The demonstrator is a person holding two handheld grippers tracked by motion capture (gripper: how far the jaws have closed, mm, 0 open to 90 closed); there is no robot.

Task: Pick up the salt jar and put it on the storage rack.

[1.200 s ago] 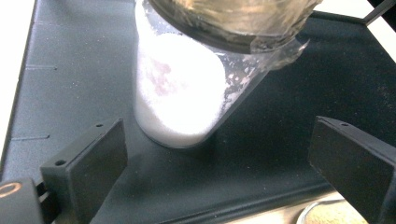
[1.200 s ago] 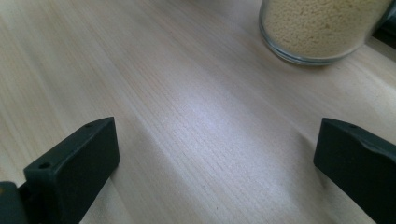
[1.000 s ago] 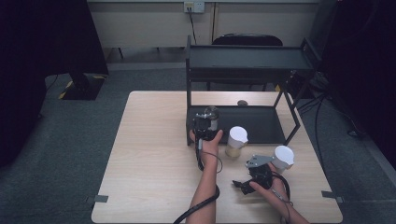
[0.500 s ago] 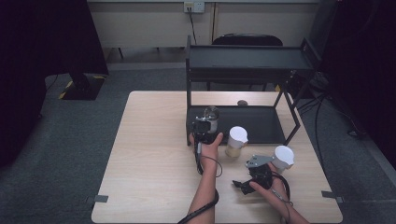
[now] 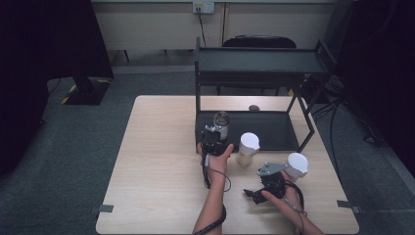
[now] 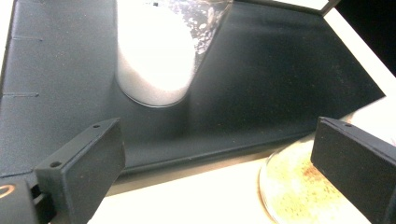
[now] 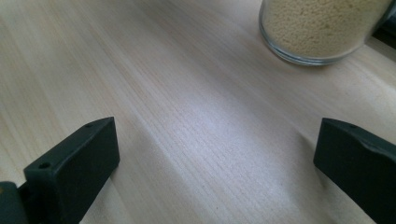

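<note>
**Step in hand: withdrawing after placement.** The left gripper (image 5: 215, 131) stands at the front edge of the rack's lower shelf (image 5: 274, 132). Its fingers (image 6: 79, 172) are released and have just been opening, with nothing between them. The white-filled jar (image 6: 154, 56) stands upright on the shelf just ahead of them, near the shelf's left front corner (image 5: 221, 120).

**Procedure.**
1. Confirm that both fingers are off the glass before moving.
2. Draw the gripper straight back along its own line, towards the near edge of the desk (image 5: 161, 161). A sideways sweep would likely catch the jar.
3. Keep the right-hand finger above the lidded jar (image 5: 248, 147), which stands on the desk just beside it, against the shelf's front edge.

**Containers and contents.**
- White-filled jar: clear glass holding a fine white powder or grain. Its upper wall looks speckled with residue.
- Lidded jar: white lid. The left gripper view shows yellow-brown speckled contents (image 6: 289, 191).
- Second lidded jar (image 5: 297, 165): white lid, near the desk's right edge. Contents cannot be made out from above.
- The right gripper view shows a glass base full of fine yellow grain (image 7: 322, 28). Which desk jar this is cannot be told.

**Right gripper** (image 5: 255, 192): rests low over the desk near its near edge, fingers (image 7: 70, 172) released with bare wood between them.
</note>
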